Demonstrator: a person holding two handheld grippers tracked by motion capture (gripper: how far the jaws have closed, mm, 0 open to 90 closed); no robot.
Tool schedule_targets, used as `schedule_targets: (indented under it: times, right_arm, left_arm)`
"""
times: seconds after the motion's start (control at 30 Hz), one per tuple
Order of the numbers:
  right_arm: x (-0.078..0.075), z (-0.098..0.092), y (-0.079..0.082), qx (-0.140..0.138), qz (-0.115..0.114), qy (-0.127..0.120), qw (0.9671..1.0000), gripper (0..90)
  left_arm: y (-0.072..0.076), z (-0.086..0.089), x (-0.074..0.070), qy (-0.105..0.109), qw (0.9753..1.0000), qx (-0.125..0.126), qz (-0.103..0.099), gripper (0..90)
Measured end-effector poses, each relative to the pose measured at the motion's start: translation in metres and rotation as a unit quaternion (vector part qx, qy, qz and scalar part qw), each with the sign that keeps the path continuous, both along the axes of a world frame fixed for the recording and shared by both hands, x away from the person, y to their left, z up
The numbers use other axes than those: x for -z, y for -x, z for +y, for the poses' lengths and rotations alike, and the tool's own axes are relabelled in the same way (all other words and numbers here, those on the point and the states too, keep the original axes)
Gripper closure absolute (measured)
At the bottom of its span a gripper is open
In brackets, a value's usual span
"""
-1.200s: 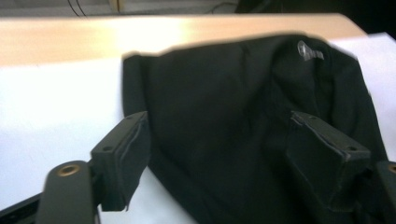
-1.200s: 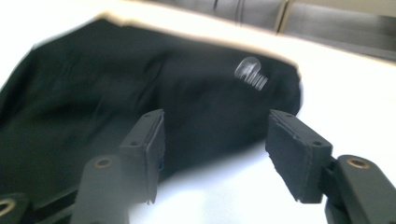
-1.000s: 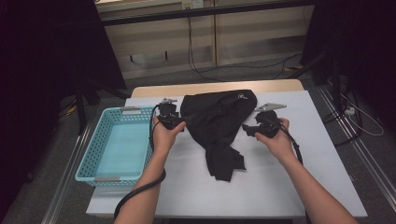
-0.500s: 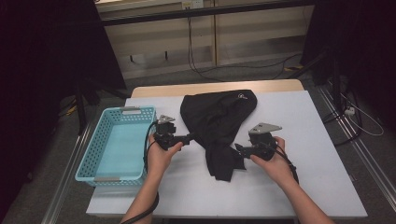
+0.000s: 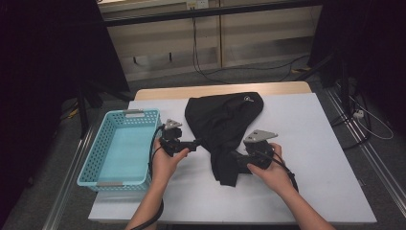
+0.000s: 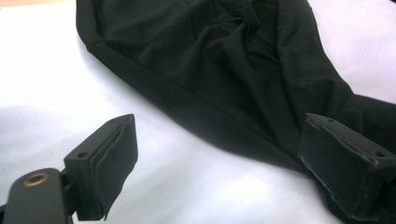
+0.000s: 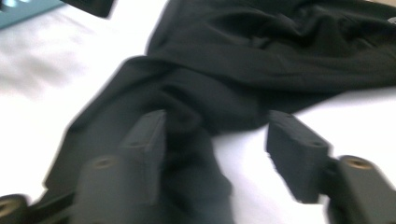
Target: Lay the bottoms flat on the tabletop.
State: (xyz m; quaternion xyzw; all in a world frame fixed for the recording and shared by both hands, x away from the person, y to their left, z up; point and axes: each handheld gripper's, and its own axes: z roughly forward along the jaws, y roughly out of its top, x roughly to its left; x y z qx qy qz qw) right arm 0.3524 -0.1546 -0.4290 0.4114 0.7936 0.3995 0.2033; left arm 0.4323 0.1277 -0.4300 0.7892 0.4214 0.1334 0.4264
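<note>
On the white tabletop (image 5: 311, 143), both grippers, left (image 5: 194, 143) and right (image 5: 238, 160), flank the black garment (image 5: 222, 127), jaws spread wide, gripping nothing

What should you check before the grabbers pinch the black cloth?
1. Left gripper jaws spread: ok, open wide.
2. Right gripper jaws spread: ok, open.
3. Black cloth flat on the white table: not ok, its narrow end is bunched.
4. Cloth edge between the left jaws: not ok, only one jaw is at the hem.
5. Cloth between the right jaws: cannot tell, the view is blurred.
6. Blue basket room: ok, nothing in it.
</note>
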Motion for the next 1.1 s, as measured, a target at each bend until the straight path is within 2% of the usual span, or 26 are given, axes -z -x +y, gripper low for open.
schedule_targets:
  times: [0.1, 0.2, 0.27, 0.33, 0.37, 0.4, 0.5, 0.6, 0.7, 0.77, 0.8, 0.83, 0.87, 0.97, 1.0, 1.07, 1.1]
  right_arm:
    - [-0.003, 0.010, 0.002, -0.019, -0.004, -0.005, 0.9998, 53.9]
    - [-0.003, 0.016, 0.002, -0.028, -0.006, -0.004, 0.9996, 54.2]
    - [0.000, 0.026, 0.002, -0.041, -0.004, -0.002, 0.9991, 60.4]
    - [0.002, 0.029, 0.001, -0.045, 0.000, -0.001, 0.9990, 61.2]
    - [0.004, 0.031, 0.000, -0.046, 0.004, 0.003, 0.9989, 65.5]
    - [0.007, 0.032, -0.002, -0.043, 0.004, 0.011, 0.9990, 77.0]
    - [0.008, 0.026, -0.006, -0.032, 0.006, 0.000, 0.9995, 87.9]
    - [0.008, 0.018, -0.007, -0.029, 0.012, -0.008, 0.9995, 89.5]
    - [0.007, 0.013, -0.006, -0.027, 0.013, -0.003, 0.9995, 89.6]
    - [0.005, -0.003, -0.003, -0.016, 0.014, 0.000, 0.9998, 89.6]
    - [0.005, -0.003, -0.003, -0.016, 0.014, 0.000, 0.9998, 89.6]
    - [0.004, -0.017, 0.000, -0.005, 0.011, 0.005, 0.9999, 89.6]
    - [0.004, -0.017, 0.000, -0.005, 0.011, 0.005, 0.9999, 89.6]
    - [0.005, -0.036, 0.002, 0.011, 0.012, 0.019, 0.9997, 89.6]
    - [0.008, -0.042, 0.001, 0.014, 0.024, 0.026, 0.9993, 89.2]
    - [0.009, -0.043, 0.001, 0.018, 0.025, 0.029, 0.9991, 88.0]
    - [0.009, -0.041, 0.001, 0.025, 0.013, 0.035, 0.9990, 78.0]
  left_arm:
    - [0.001, 0.000, -0.001, 0.002, 1.0000, -0.002, -0.004, 12.0]
    - [0.002, 0.000, -0.001, 0.003, 1.0000, 0.001, -0.006, 12.0]
    - [0.003, 0.000, -0.002, 0.005, 0.9999, 0.003, -0.009, 12.0]
    - [0.004, 0.000, -0.003, 0.005, 0.9999, 0.003, -0.009, 12.0]
    - [0.004, 0.000, -0.003, 0.006, 0.9999, 0.001, -0.011, 12.0]
    - [0.004, 0.001, -0.003, 0.005, 0.9999, 0.001, -0.012, 12.0]
    - [0.005, 0.001, -0.003, 0.006, 0.9999, 0.001, -0.011, 12.1]
    - [0.004, 0.001, -0.003, 0.004, 0.9999, 0.002, -0.013, 12.1]
    - [0.004, 0.000, -0.004, 0.004, 0.9999, 0.004, -0.013, 12.1]
    - [0.005, 0.000, -0.005, 0.004, 0.9999, 0.005, -0.016, 12.2]
    - [0.005, 0.000, -0.005, 0.006, 0.9998, 0.005, -0.016, 12.2]
    - [0.005, 0.000, -0.006, 0.008, 0.9998, 0.003, -0.018, 12.2]
    - [0.005, 0.000, -0.006, 0.008, 0.9998, 0.003, -0.018, 12.2]
    - [0.005, -0.001, -0.005, 0.005, 0.9998, 0.004, -0.018, 12.2]
    - [0.005, -0.002, -0.005, 0.005, 0.9998, 0.005, -0.016, 12.2]
    - [0.005, -0.003, -0.005, 0.005, 0.9998, 0.007, -0.017, 12.2]
    - [0.005, -0.003, -0.005, 0.006, 0.9998, 0.007, -0.017, 12.2]
